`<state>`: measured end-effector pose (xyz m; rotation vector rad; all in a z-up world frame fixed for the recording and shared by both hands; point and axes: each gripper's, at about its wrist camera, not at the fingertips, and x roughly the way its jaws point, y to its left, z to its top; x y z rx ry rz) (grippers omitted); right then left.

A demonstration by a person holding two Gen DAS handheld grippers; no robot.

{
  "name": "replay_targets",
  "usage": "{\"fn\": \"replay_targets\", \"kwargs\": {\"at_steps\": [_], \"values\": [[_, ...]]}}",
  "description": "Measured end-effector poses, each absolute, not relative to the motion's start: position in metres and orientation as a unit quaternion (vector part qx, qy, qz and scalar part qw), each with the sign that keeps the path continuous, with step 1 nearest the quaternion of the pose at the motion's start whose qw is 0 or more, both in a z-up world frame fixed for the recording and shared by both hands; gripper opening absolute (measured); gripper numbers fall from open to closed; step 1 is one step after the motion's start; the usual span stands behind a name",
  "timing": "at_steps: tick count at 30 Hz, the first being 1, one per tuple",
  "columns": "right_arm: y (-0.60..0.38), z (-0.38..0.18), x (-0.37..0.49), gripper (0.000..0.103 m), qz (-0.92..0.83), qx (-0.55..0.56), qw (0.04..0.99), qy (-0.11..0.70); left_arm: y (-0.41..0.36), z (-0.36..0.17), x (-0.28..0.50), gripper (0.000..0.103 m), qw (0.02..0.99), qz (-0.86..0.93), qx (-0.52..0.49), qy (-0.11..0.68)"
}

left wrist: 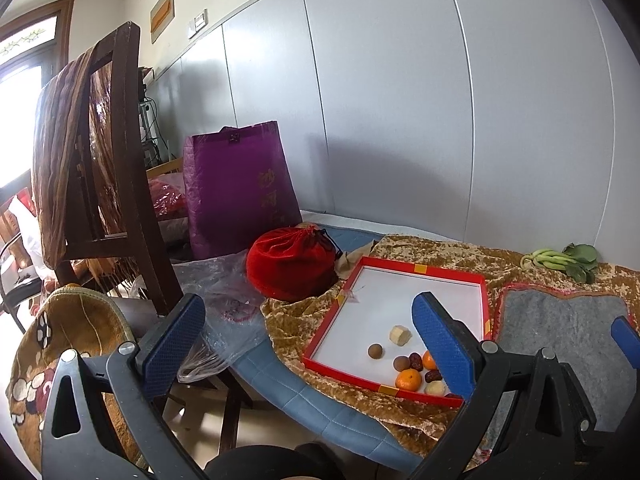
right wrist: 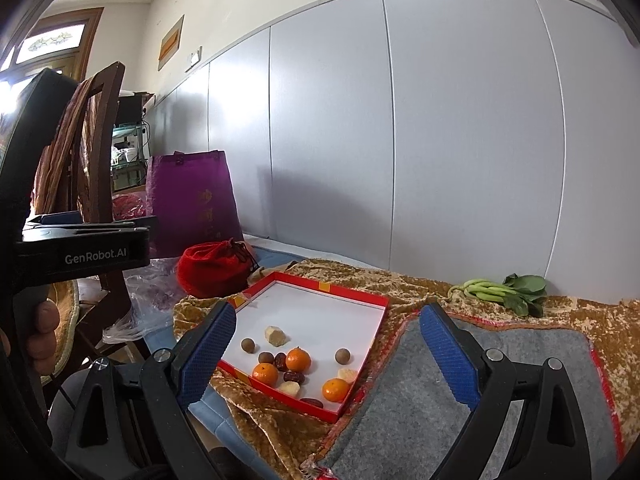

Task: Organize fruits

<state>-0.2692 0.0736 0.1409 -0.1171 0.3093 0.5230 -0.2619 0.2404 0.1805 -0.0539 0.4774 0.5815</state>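
Holding both tongs spread wide and empty, we hover our left gripper and right gripper near the red tray. Oranges and dates lie inside it.

Oranges, dates, longans lie loose in red-rimmed tray

Bright daylight from left window, blown out; fisheye-bent, dark corners
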Motion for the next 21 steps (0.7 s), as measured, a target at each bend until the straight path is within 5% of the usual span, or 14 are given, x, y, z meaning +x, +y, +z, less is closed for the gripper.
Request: {"fn": "replay_targets", "kwargs": {"at_steps": [21], "values": [[0.104,0.127,-0.217,0.094,0.206,-0.006,0.942,0.265,0.268,0.144,-0.236,0.103,0.93,0.251,-0.071,0.26]]}}
